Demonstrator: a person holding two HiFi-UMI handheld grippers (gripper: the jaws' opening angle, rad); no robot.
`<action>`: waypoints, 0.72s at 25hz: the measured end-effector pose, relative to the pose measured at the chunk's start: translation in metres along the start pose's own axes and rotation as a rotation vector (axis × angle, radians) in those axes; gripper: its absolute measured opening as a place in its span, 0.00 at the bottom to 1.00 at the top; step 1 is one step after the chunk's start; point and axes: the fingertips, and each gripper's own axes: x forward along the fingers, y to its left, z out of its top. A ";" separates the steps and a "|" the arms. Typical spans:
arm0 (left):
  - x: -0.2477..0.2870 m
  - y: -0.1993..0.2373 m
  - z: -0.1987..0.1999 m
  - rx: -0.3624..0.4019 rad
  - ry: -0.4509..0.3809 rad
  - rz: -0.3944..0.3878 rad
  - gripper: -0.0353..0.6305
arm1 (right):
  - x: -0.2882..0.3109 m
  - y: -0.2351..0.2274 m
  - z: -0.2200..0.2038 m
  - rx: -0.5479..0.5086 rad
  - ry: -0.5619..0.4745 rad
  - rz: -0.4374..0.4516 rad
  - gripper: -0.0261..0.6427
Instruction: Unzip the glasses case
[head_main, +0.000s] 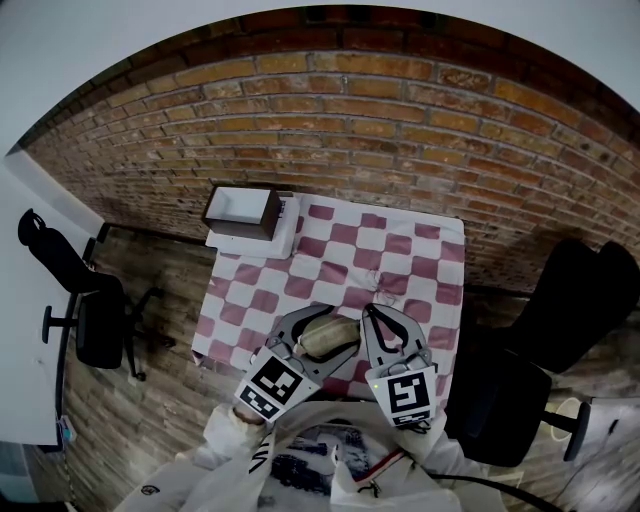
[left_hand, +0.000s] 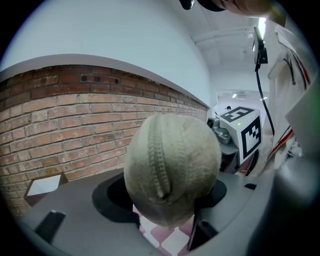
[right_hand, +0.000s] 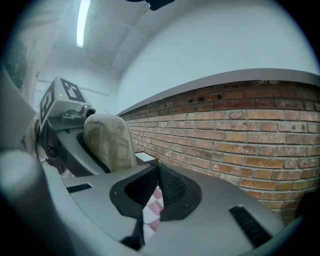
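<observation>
The beige fabric glasses case is held off the table, with my left gripper shut on it across its middle. In the left gripper view the case fills the space between the jaws, its zipper running down the end that faces the camera. My right gripper hangs just right of the case, shut, with nothing seen between its pads. In the right gripper view the jaws meet, and the case stands upright to their left in the other gripper.
A small table with a red and white checked cloth stands against a brick wall. An open brown box sits at its far left corner. Black chairs stand to the left and right. A white desk is at the far left.
</observation>
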 end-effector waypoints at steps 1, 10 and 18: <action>0.000 0.000 0.000 -0.004 0.001 -0.003 0.50 | 0.000 0.000 0.000 0.005 0.001 -0.001 0.06; 0.007 -0.005 -0.017 0.027 0.055 0.004 0.50 | -0.004 0.003 0.004 -0.010 -0.020 0.004 0.06; 0.011 -0.006 -0.027 0.029 0.084 0.000 0.50 | -0.005 0.006 0.010 -0.020 -0.036 0.007 0.06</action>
